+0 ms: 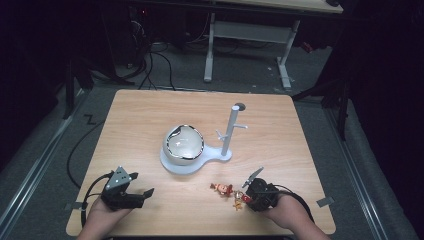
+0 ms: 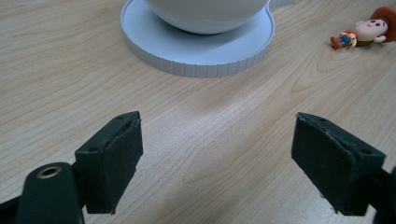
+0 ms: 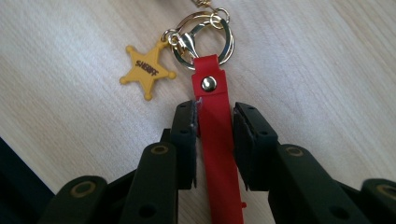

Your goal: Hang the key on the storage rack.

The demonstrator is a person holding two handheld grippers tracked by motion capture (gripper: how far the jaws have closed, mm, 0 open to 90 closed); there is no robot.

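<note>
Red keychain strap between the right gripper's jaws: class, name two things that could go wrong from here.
1. The right gripper meets the red strap by its thin edges; the strap could twist or slip out when lifted.
2. The figure, sheriff star and gold ring hang off the strap; they may swing and catch the white stand.

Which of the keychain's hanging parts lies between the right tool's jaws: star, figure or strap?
The red strap. It runs straight between the right tool pads, while the yellow sheriff star lies beside the ring, clear of both.
</note>
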